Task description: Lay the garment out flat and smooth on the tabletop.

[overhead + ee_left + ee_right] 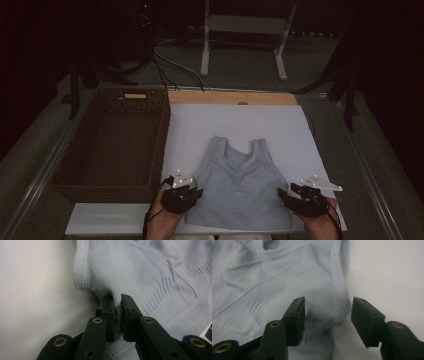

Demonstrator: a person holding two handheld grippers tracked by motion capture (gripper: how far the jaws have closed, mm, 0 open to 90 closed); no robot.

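The tank top [235,187] lies flat on the white board [300,130], at 3 o'clock of the wicker basket [115,145]. The left gripper [117,301] is clamped on its side edge, while the right gripper [327,312] stands agape astride the opposite edge. Risk: lifting now would drag the garment lopsided, since one side is unsecured.

A dimly lit recording lab or test room, seen from above a work table. A flat white rectangular board [260,125] covers the tabletop, with a strip of pale wooden board [220,97] along its far edge and metal rails [35,180] running down both sides. Beyond the far edge, black cables [165,65] trail across a grey floor past the white metal legs of a stand [205,45], while dark tripod-like supports [75,80] flank the far corners. A dark brown woven wicker basket [160,140] occupies the table's left side, the room behind lost in darkness.
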